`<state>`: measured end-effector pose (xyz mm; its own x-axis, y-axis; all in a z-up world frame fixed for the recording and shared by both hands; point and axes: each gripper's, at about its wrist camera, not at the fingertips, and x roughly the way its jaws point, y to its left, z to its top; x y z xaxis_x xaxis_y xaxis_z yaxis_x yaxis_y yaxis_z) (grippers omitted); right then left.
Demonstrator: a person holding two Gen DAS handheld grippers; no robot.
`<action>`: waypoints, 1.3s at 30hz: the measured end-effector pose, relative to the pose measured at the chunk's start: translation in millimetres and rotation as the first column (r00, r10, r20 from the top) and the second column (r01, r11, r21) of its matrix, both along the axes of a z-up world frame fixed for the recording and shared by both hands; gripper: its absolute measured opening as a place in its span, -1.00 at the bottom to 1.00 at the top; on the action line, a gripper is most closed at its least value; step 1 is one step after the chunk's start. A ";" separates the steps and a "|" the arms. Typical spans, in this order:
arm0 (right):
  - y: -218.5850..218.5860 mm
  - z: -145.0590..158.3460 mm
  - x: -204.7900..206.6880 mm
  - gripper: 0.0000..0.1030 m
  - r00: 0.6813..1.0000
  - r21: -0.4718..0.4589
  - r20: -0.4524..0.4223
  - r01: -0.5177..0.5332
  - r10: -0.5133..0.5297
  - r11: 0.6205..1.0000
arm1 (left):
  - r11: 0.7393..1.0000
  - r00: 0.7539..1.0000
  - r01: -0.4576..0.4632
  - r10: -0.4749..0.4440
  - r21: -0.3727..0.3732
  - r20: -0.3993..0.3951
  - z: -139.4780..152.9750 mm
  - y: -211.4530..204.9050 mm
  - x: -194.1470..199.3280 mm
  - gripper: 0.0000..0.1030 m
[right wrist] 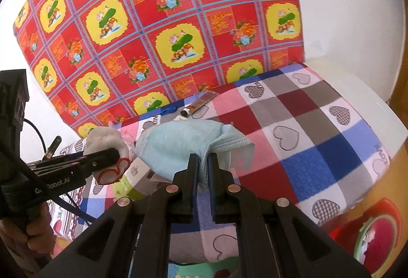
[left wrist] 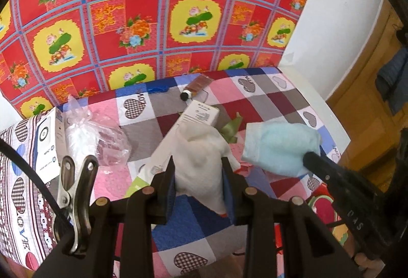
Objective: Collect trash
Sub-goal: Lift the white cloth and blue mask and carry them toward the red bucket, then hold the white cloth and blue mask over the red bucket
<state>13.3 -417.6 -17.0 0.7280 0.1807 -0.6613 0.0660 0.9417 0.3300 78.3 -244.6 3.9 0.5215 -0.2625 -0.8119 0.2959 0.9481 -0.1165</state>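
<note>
The left tongs (left wrist: 199, 171) are clamped on a crumpled white wad (left wrist: 201, 150), soft paper or cloth with a red-edged scrap at its lower end, and hold it lifted above the surface. The right tongs (right wrist: 202, 165) are pinched nearly closed on the pleated edge of a pale blue face mask (right wrist: 178, 142), which hangs bunched out in front of them. Each hand carrying its own piece looks like a way to clear two bits of rubbish in one trip. I cannot see a bin from here, so where they are headed is a guess.

Below the tongs, the checked heart-print cloth (right wrist: 306, 130) covering the tabletop has more litter on it. A long white carton (left wrist: 201, 113) lies just under the white wad, with a green ribbon (left wrist: 232, 128) poking out beside it. A clear plastic bag (left wrist: 99, 137) sits crumpled to the left, next to a white box with blue print (left wrist: 48, 142). Farther back, near the red flowered sheet (left wrist: 153, 10) standing behind the tabletop, lie a brown tube with a black cap (left wrist: 196, 88) and a small blue piece (left wrist: 156, 89). These look like the next pickups.
</note>
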 end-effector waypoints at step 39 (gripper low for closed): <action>-207.8 -45.3 -183.3 -0.83 0.881 0.010 -0.134 0.459 -0.454 0.888 | 0.877 0.872 0.480 -0.478 -0.016 -0.105 -46.4 -261.1 -102.2 -0.37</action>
<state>-170.1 -625.4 -62.2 0.6488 -0.1238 -0.7508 0.5283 0.7834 0.3274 -23.9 -505.7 -42.5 0.2476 -0.4499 -0.8581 0.7010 0.6945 -0.1619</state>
